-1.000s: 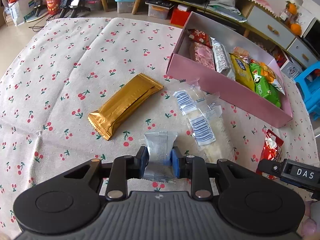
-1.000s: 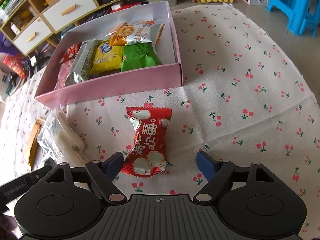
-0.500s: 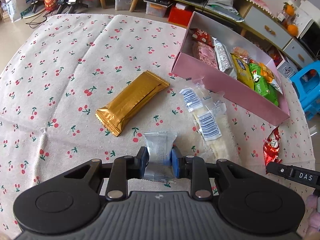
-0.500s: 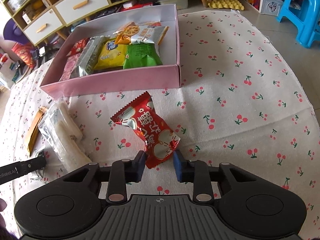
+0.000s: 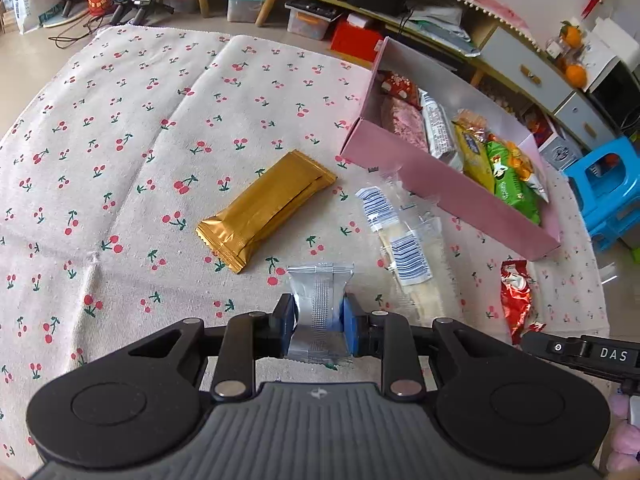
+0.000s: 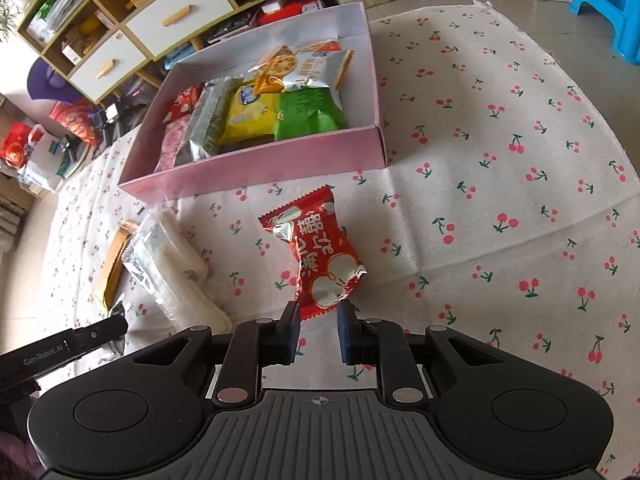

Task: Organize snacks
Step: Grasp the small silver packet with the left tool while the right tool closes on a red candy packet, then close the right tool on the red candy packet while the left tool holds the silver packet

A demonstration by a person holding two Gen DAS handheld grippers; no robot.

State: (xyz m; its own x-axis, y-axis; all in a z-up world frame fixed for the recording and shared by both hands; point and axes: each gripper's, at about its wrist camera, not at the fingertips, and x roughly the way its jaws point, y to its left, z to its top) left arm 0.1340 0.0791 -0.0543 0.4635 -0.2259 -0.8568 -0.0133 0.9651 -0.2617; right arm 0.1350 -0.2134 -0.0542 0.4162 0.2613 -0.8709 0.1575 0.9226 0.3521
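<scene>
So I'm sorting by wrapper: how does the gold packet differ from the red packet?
The gold packet is long, flat and plain; the red packet is shorter, puffier and printed with white pictures and characters. The gold packet lies loose on the cloth; the red packet is pinched by its end in the right gripper. Both are sealed, outside the pink box.

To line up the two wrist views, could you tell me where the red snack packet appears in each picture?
Left wrist view: the red snack packet is at the lower right, above the right gripper's black finger.
Right wrist view: the red snack packet is at centre, its lower end pinched in the right gripper.
Shared landmark: the pink box of snacks, just beyond the packet in both.
</scene>
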